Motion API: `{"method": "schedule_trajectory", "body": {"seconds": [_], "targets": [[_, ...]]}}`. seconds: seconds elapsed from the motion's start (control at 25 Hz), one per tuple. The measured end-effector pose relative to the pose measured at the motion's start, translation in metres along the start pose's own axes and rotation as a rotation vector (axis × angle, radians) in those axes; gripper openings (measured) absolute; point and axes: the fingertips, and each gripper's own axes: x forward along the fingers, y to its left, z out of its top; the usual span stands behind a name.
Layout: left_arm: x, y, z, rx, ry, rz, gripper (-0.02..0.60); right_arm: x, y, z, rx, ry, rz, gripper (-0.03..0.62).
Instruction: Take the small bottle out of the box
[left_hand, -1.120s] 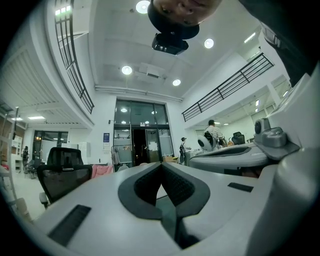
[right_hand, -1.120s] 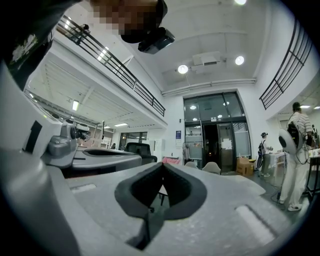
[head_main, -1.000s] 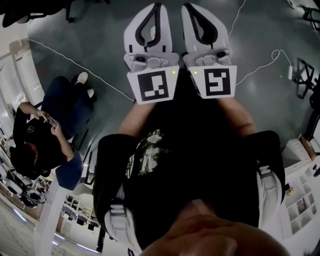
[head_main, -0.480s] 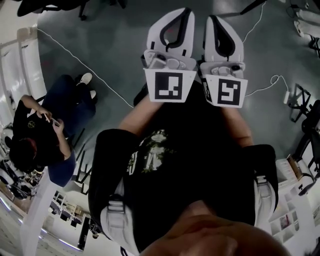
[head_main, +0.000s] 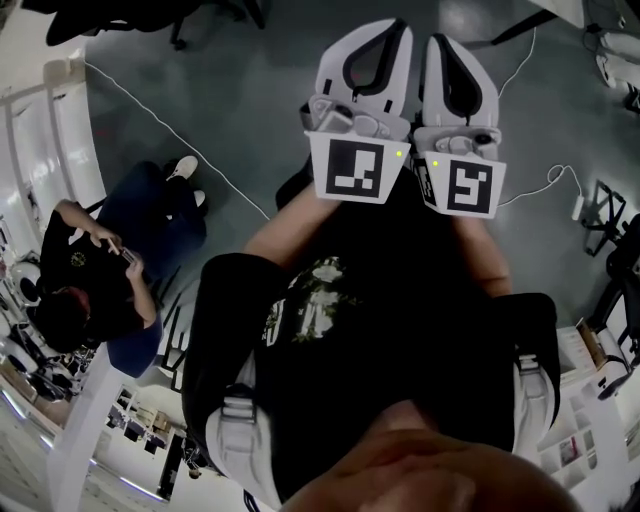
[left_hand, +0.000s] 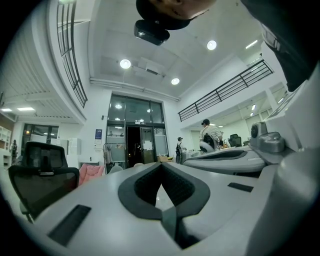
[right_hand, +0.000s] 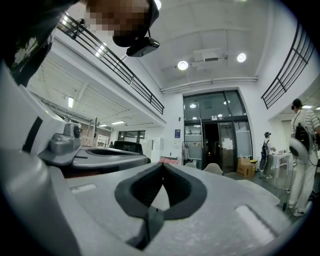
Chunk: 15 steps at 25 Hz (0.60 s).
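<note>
Both closed: left claw (head_main: 383, 28), right claw (head_main: 447, 43)

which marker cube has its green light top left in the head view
The black-and-white cube on the right tool; the left tool's is lit top right.

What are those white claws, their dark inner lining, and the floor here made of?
The left gripper and right gripper have smooth, matte white shells with soft highlights, so likely moulded plastic. The pads are a dark, finely ribbed lining, probably rubber or foam. The floor is grey and seamless with a slight sheen, perhaps coated concrete.
</note>
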Motion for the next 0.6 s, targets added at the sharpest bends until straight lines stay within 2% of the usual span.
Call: {"method": "schedule_trajectory", "body": {"seconds": [0.4,0.6], "targets": [[0.036,0.037,0.004,0.005,-0.043,-0.052,0.008,0.05,-0.007,0.006,-0.02,-0.024,-0.058,-0.005],[0.051,0.046,-0.002,-0.002,-0.039,-0.081,0.007,0.066,-0.012,0.005,-0.026,-0.026,-0.083,-0.005]]}}
